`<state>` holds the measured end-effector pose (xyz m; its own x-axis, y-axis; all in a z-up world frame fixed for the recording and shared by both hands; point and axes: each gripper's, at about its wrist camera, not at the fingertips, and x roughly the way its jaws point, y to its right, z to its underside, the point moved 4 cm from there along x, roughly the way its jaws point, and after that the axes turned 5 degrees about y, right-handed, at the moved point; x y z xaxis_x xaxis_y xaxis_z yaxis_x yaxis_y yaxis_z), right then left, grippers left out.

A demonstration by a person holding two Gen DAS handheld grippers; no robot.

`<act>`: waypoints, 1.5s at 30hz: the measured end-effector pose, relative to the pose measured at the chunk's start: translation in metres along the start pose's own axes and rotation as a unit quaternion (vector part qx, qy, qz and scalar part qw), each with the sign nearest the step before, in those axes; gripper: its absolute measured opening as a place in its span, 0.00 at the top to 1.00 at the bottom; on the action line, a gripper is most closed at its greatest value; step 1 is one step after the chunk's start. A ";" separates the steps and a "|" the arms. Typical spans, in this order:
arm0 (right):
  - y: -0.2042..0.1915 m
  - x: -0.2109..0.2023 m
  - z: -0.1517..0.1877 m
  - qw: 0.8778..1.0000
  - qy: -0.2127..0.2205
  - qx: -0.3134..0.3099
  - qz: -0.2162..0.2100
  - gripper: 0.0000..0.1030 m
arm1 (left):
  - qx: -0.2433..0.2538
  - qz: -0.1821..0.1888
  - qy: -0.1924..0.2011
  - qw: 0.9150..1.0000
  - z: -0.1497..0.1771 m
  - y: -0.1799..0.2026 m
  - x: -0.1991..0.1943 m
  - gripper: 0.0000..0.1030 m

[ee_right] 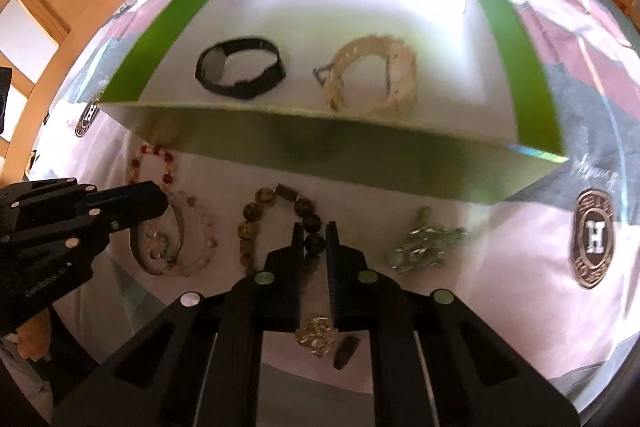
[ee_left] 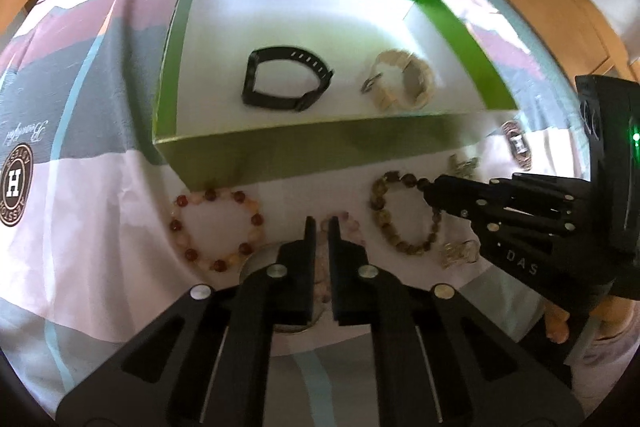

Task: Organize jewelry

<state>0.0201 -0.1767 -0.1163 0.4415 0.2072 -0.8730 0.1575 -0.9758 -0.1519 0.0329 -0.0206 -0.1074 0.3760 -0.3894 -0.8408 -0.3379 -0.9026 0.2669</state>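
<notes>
Both grippers down on bead bracelets in front of the green box [ee_left: 248,155].

The left gripper [ee_left: 319,227] is clamped on a pale pink bead bracelet [ee_right: 200,227], on the bedspread [ee_left: 100,207] beside a red-and-cream bracelet [ee_left: 218,229]. The right gripper [ee_right: 311,233] pinches the brown bead bracelet [ee_right: 260,211]; a silvery trinket [ee_right: 424,247] lies just to its right. Inside the box: a black watch [ee_left: 280,79] and a cream watch [ee_left: 404,79], apart, side by side.

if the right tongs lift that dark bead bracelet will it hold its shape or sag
Probably sag: the dark bead bracelet is separate beads on a string, lying in an uneven loop. Its round beads may slip in the right tongs, which pinch only a few. The bedsheet should keep it from rolling.
</notes>
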 end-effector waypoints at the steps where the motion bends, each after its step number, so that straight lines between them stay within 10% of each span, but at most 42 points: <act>1: 0.003 -0.006 -0.003 1.000 0.010 0.006 0.000 0.90 | -0.003 0.010 0.006 1.000 -0.001 0.001 -0.002 1.00; 10: 0.029 -0.018 -0.009 0.998 0.019 0.056 -0.010 0.88 | -0.014 0.029 0.002 0.999 -0.006 0.004 0.009 0.99; 14: 0.026 -0.008 -0.006 0.999 0.000 0.048 -0.003 0.70 | -0.011 0.008 -0.009 1.000 -0.005 0.003 0.021 0.91; 45: -0.013 0.022 0.008 0.999 -0.027 -0.047 0.004 0.70 | 0.128 -0.064 -0.035 0.989 0.015 0.041 0.045 0.70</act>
<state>0.0207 -0.1597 -0.1369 0.3952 0.1919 -0.8983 0.2369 -0.9662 -0.1021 0.0229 -0.0728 -0.1411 0.3724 -0.2535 -0.8928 -0.5022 -0.8640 0.0358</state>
